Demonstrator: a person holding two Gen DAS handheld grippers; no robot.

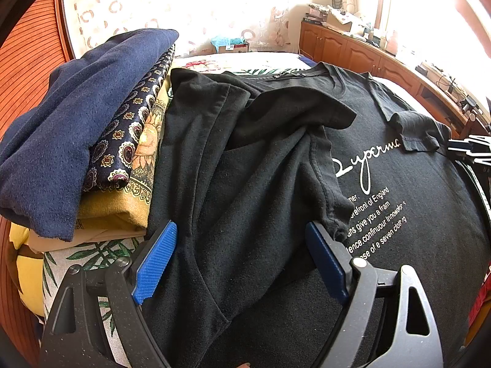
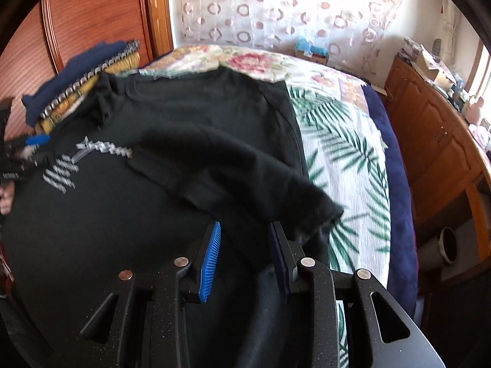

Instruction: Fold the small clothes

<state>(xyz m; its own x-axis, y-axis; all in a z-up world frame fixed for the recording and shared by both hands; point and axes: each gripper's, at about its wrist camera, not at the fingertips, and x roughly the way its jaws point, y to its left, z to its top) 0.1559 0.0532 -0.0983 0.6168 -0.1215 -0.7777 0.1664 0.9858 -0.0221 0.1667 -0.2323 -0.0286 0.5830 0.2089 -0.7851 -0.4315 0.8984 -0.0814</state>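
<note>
A black T-shirt (image 1: 399,141) with white lettering lies face up on the bed. Its left side and sleeve (image 1: 257,153) are folded inward over the chest. My left gripper (image 1: 242,230) is open, its blue pads (image 1: 156,257) apart just above the folded cloth, holding nothing. In the right wrist view the shirt (image 2: 92,230) fills the left half, and its right sleeve (image 2: 239,171) is folded over the body. My right gripper (image 2: 245,233) is open with a moderate gap, the sleeve's cuff just in front of its pads (image 2: 210,263).
A pile of folded clothes (image 1: 79,128), navy on top with patterned and yellow pieces below, sits left of the shirt, also in the right wrist view (image 2: 76,73). The leaf-print bedspread (image 2: 343,153) extends right. Wooden cabinets (image 2: 435,141) line the right wall; a wooden wardrobe (image 2: 92,9) stands behind.
</note>
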